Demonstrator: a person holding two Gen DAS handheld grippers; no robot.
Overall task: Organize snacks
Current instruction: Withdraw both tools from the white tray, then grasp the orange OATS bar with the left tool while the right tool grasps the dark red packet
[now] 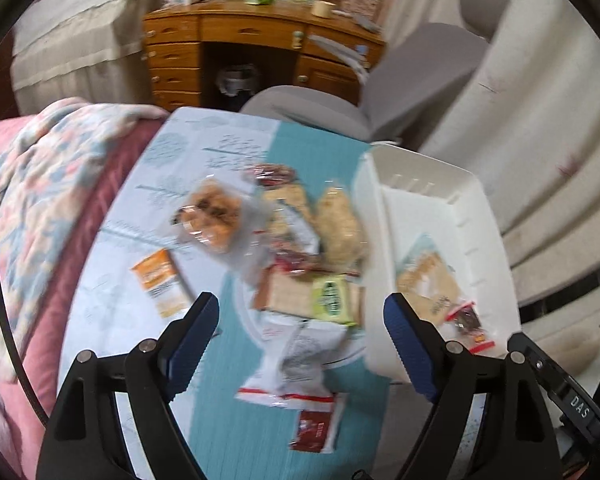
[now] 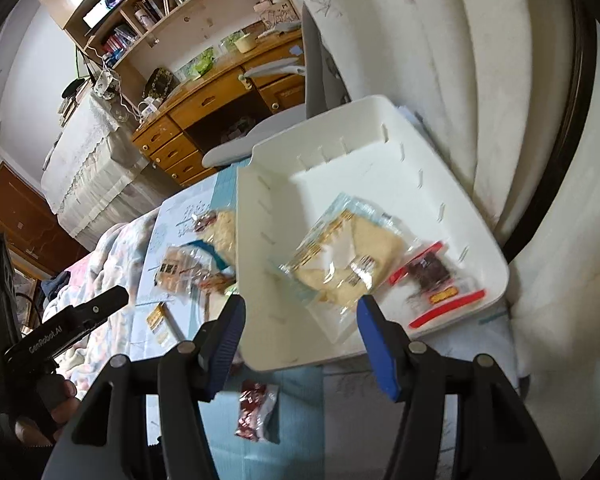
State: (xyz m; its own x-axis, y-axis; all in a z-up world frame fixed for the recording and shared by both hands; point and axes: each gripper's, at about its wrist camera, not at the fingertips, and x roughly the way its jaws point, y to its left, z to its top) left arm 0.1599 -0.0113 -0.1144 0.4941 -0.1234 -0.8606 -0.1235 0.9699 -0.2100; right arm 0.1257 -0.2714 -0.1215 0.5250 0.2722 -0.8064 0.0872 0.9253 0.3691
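The white rectangular plastic bin [image 2: 476,216] sits at the right edge of the blue-and-white patterned tabletop [image 1: 236,432], holding two clear snack packets. Loose wrapped snacks [image 1: 300,248] lie piled just left of it. Left gripper [image 1: 300,316] fingers spread, empty. Right gripper [image 2: 300,312] fingers spread, gripping nothing.

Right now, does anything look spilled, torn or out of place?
Nothing looks spilled or torn. Two packets lie in the white bin: a pale cracker packet and a red-edged packet. The rest sit heaped on the table, with a dark red sachet apart near the front edge.
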